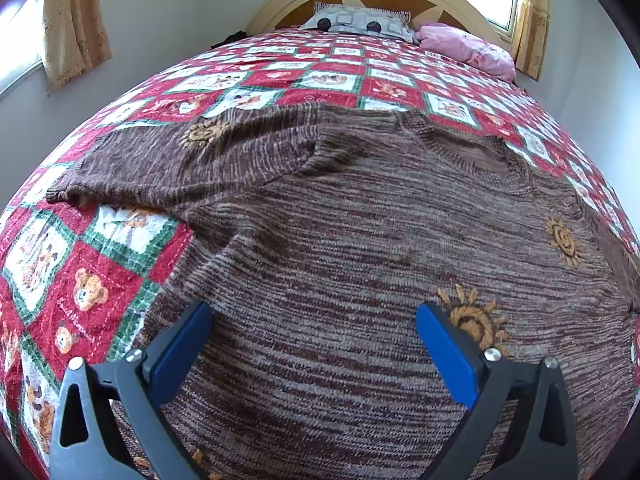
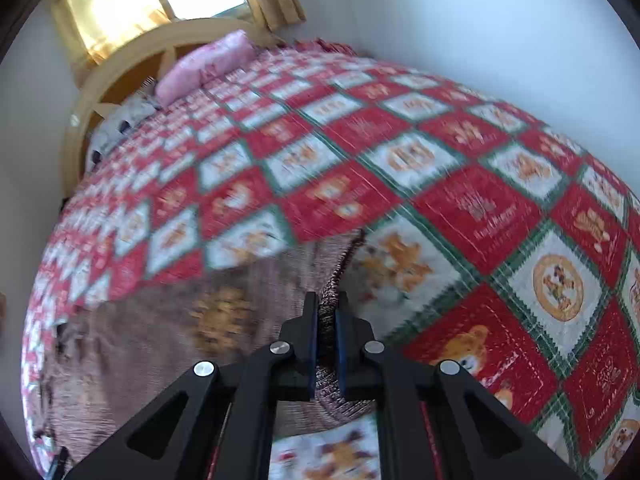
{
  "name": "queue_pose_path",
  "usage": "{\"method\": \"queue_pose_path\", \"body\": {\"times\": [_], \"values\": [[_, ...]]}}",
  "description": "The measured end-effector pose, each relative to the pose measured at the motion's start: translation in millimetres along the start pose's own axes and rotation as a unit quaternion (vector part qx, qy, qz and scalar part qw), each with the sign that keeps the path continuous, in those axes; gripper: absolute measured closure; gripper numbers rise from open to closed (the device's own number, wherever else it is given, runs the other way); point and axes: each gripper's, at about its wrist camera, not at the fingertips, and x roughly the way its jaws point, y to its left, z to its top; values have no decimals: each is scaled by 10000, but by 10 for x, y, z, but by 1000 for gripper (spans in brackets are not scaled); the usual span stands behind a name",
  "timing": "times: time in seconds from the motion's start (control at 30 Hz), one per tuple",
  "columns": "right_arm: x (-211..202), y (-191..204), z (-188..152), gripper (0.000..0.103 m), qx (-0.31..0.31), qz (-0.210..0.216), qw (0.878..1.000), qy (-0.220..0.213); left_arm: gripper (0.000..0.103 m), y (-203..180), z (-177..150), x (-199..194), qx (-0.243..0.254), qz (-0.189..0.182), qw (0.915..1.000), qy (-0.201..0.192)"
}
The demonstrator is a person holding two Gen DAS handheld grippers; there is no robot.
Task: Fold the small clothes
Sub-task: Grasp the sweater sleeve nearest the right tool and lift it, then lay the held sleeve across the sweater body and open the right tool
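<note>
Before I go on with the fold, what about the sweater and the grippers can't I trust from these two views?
- Left wrist view: brown sweater hem cut off by the bottom edge and the left gripper.
- Right wrist view: sweater blurred by motion; its pattern is unreadable.
- Right gripper: how much knit the fingers pinch is hidden between them.

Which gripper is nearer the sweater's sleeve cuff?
Right. The right gripper is shut on the sleeve cuff; the left gripper hangs open over the sweater body.
</note>
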Motion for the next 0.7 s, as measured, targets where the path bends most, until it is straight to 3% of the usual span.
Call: {"method": "queue_pose_path", "body": {"times": [0.2,0.37,0.53,0.6,0.7], "values": [[-426,763,18,96,-465,414,9978,-225,0,16,-6,-9,-34,-48,10000,-14],[-661,1758,-167,96,-1061,1216,9866,-252,0,48,-11,-27,-111,-157,9998,-54],[-562,2751,-559,96,-1467,1982,9691,28,0,83,-14,-39,-188,-264,9994,-94],[-428,3088,-775,96,-1667,2061,9641,135,0,88,-13,-41,-204,-289,9993,-104],[-172,3497,-1115,96,-2084,1856,9601,165,0,99,-11,-39,-230,-329,9991,-118]]}}
